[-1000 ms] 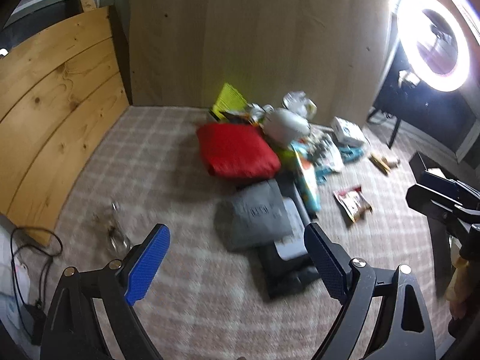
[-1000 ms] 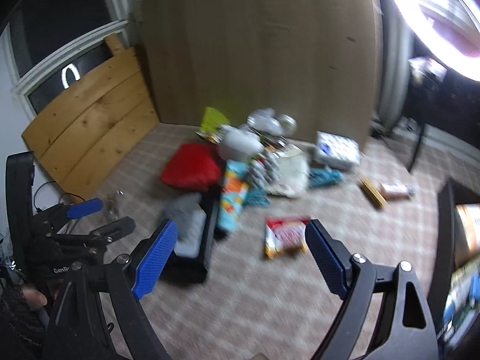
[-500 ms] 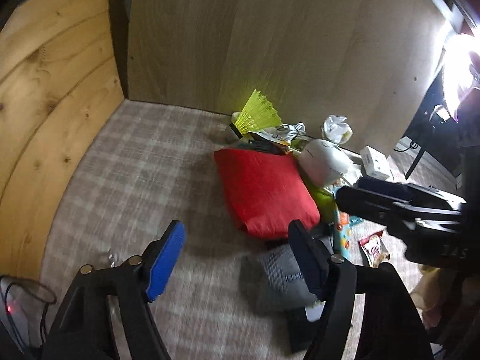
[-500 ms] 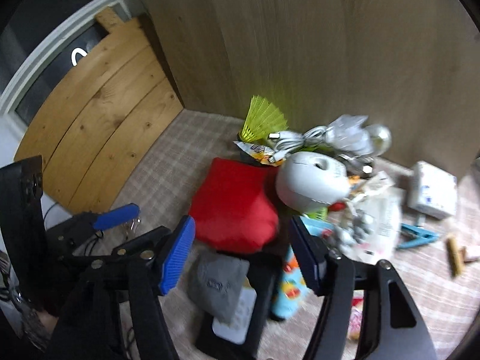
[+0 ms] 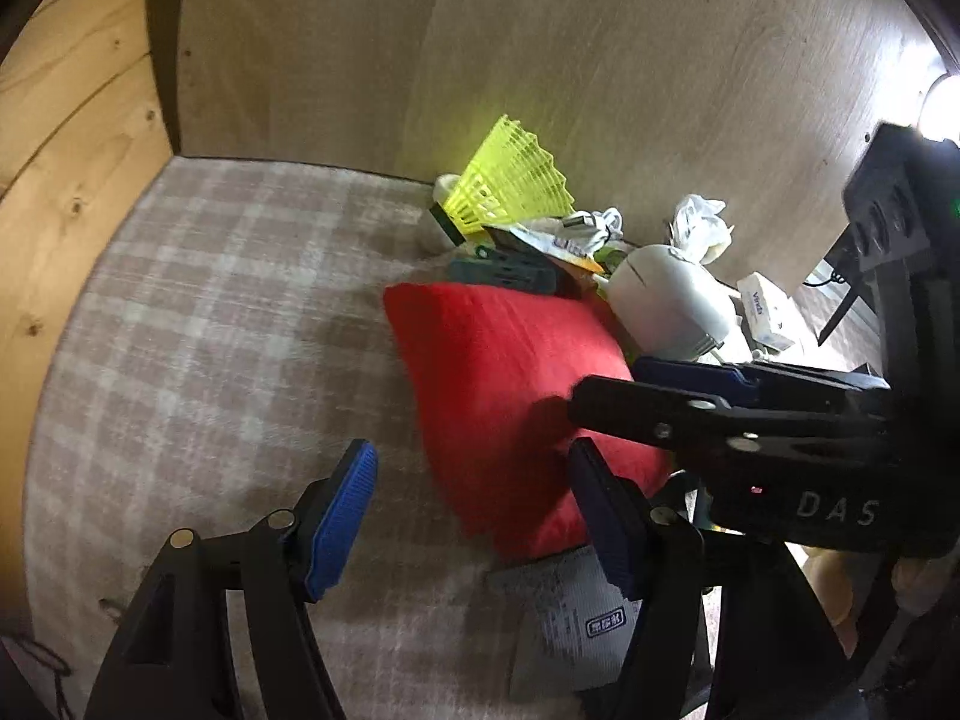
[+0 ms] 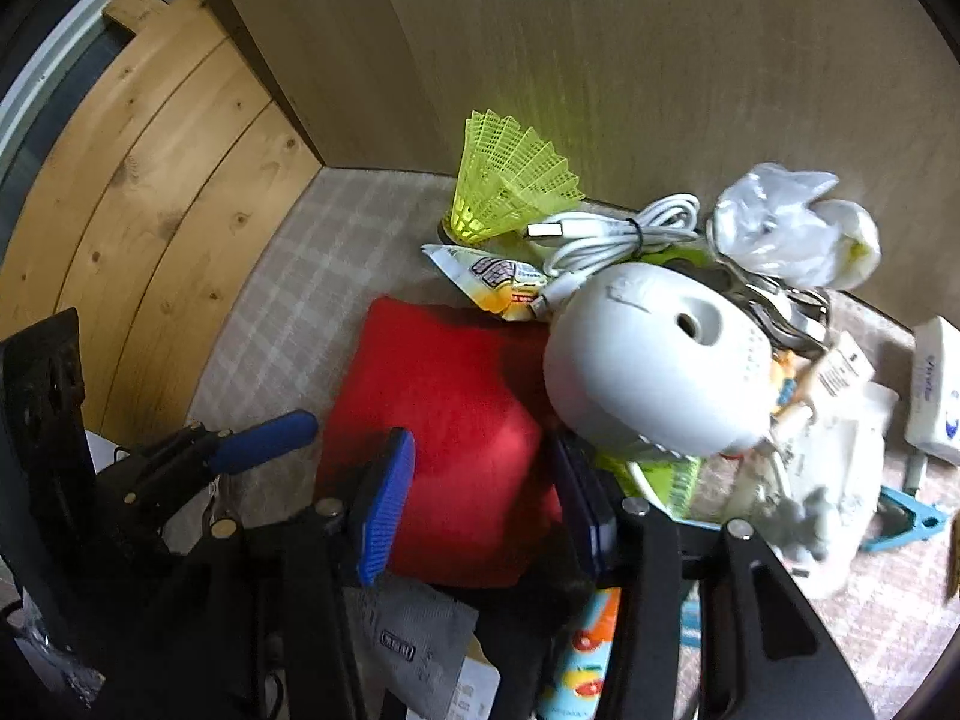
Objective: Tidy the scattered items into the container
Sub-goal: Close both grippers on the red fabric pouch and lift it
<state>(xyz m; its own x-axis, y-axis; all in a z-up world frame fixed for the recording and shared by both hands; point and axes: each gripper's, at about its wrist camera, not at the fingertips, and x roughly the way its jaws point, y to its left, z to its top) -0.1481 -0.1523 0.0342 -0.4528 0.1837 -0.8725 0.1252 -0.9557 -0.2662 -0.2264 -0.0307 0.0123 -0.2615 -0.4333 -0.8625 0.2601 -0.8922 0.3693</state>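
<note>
A red cushion lies on the checked rug amid a pile of items. My left gripper is open, its fingers straddling the cushion's near left corner. My right gripper is open over the cushion's near edge and also shows in the left wrist view from the right. Behind the cushion lie a white dome-shaped device, a yellow shuttlecock, a white coiled cable and a snack packet. No container is in view.
A grey pouch lies in front of the cushion. A crumpled clear bag, a white box, a blue clip and a colourful tube lie to the right. Wooden panels wall the back and left.
Both grippers have moved forward and down towards the red cushion, which now fills the space between their fingers. Both sets of jaws have narrowed somewhat but stay open.
</note>
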